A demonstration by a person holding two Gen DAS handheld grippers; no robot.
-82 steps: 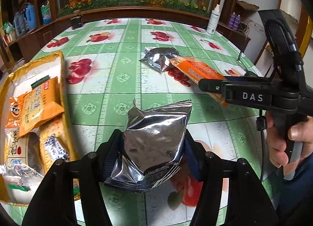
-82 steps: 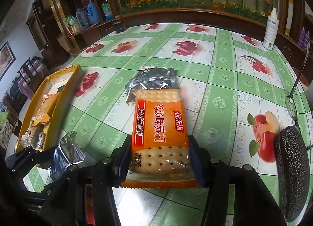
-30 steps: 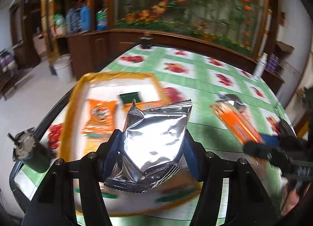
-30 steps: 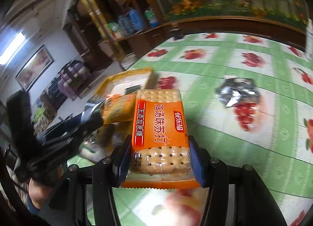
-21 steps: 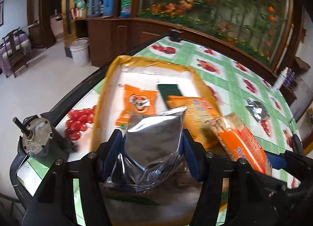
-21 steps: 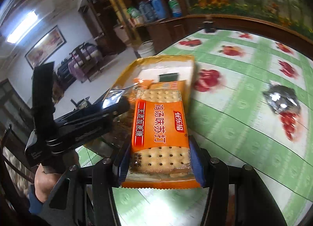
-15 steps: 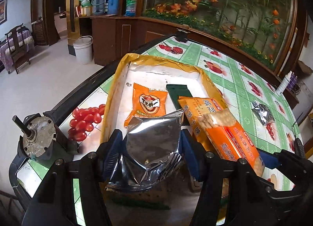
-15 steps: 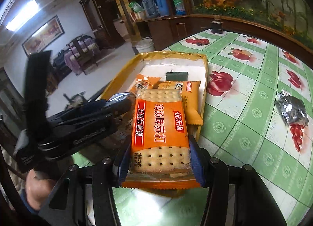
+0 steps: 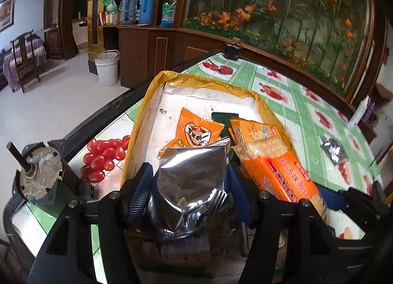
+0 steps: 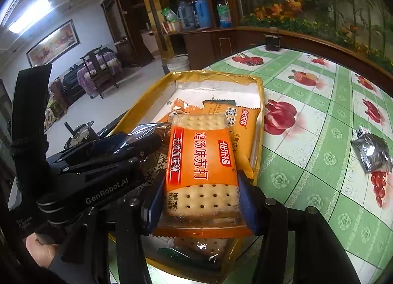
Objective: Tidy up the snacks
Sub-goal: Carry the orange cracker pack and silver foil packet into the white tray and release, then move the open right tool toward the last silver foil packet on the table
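White bucket [image 9: 107, 67] on floor; chair [image 9: 24, 58] beyond.

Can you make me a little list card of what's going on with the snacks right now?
left gripper: shut on silver bag, over the box
right gripper: shut on orange cracker pack, over the box
box: yellow rim, white inside, near the table edge
in box: orange snack packs, a dark green packet
left out: one silver packet on the green tablecloth
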